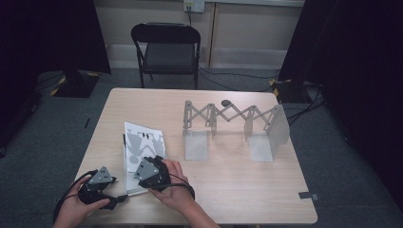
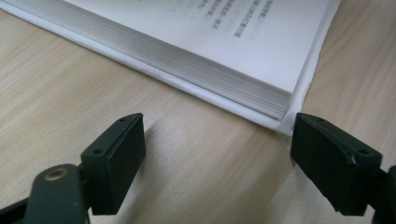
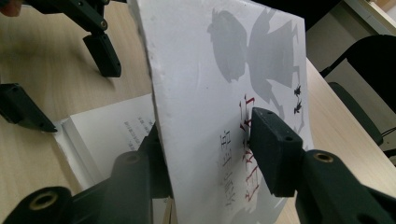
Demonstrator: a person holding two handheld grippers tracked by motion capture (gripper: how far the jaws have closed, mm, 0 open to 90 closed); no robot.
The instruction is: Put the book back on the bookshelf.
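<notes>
Book (image 1: 142,152): lies at the near left of the table (image 1: 228,190), its white cover (image 3: 224,93) lifted off the page block (image 2: 196,51).
Cover: stands almost upright in the right gripper view, with grey figure shapes and red lettering on its outer face; the printed top page (image 3: 112,126) lies bare beneath it.
Right gripper (image 1: 151,172): sits over the near end of the book, in the person's right hand (image 1: 178,187); its jaws are pressed onto the cover, one pad on each face.
Left gripper (image 1: 97,187): rests on the table just left of the book's near corner, in the left hand (image 1: 76,209); its jaws are spread wide with nothing between them.
Left gripper view: the book's corner sits just beyond the two pads, and one pad is close beside the bottom cover's edge; I cannot tell whether they touch.
Rack (image 1: 235,126): a grey scissor-lattice stand with metal plates, well apart from the book, on the far right half of the table.
Chair (image 1: 166,47): black, beyond the far edge of the table.
</notes>
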